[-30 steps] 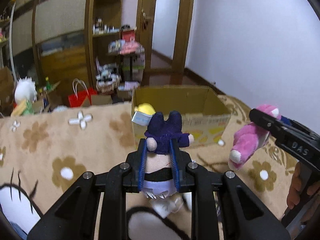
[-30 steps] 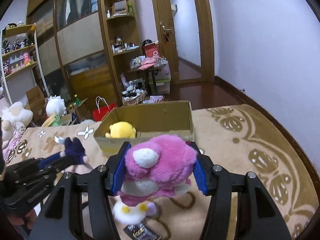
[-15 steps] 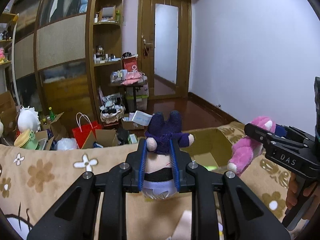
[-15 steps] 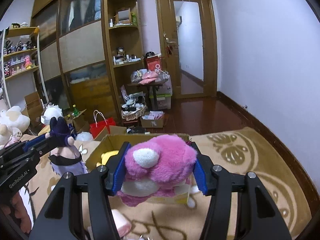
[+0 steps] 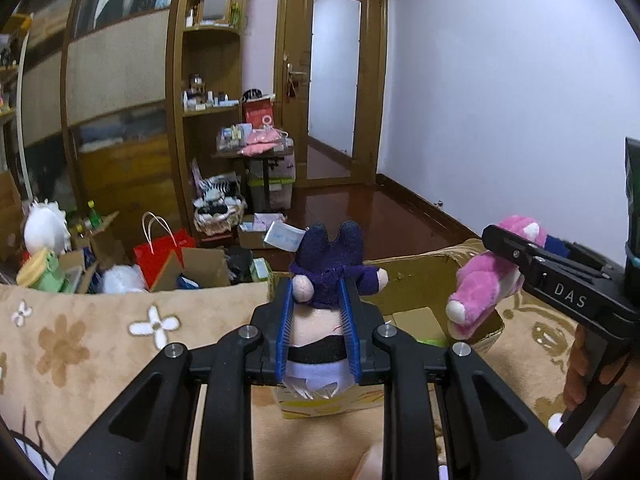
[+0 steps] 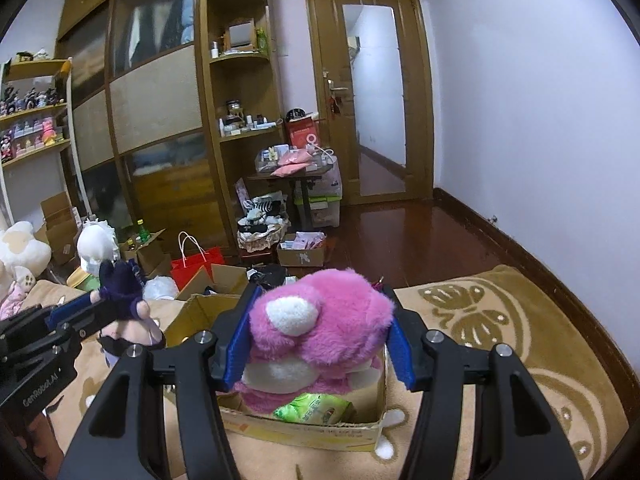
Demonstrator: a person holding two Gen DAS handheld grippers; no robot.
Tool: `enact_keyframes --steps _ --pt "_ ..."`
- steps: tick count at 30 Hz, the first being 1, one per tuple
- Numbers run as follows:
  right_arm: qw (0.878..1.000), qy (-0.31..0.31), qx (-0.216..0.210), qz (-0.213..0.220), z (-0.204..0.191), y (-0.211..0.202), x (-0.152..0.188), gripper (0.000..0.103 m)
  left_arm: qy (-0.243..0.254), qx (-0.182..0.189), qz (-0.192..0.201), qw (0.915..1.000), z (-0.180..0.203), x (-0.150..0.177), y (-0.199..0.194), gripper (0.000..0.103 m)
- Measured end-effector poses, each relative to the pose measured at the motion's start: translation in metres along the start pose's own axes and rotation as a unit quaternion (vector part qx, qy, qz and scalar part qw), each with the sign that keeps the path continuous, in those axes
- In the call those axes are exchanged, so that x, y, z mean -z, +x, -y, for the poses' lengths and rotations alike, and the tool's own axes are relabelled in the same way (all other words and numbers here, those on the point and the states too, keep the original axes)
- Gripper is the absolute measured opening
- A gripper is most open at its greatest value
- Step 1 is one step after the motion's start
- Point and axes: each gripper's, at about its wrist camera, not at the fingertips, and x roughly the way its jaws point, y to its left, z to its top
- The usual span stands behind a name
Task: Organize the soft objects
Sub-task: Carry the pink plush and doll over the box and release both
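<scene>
Cardboard, an open brown box [image 6: 304, 428] on the beige flowered blanket [image 5: 80, 344], lies straight ahead of and below both tools. The right tool [image 6: 316, 344] is clamped on a fluffy pink plush bear [image 6: 320, 332], held above the box's opening, so a plain lowering should do. The left tool [image 5: 318, 320] grips a small doll with a dark purple hood [image 5: 328, 276], which hangs over the box's near-left wall; it probably needs a short push forward and rightward first, though the doll hides that rim. The right tool is the nearer to release. A green packet [image 6: 312, 408] already lies inside, leaving open room beside it; the two tools are close, so they may crowd each other.
</scene>
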Motion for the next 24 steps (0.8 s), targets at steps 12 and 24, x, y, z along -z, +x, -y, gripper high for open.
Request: enact_keyframes --steps 12,24 --pt "0.999 0.002 -0.019 -0.037 0.005 0.036 0.022 0.063 0.037 0.006 -0.035 0.9987 0.015 0.012 0.021 0.037" --pt "0.997 0.023 -0.037 -0.059 0.012 0.03 0.029 0.087 0.04 -0.002 -0.063 0.9972 0.013 0.017 0.023 0.072"
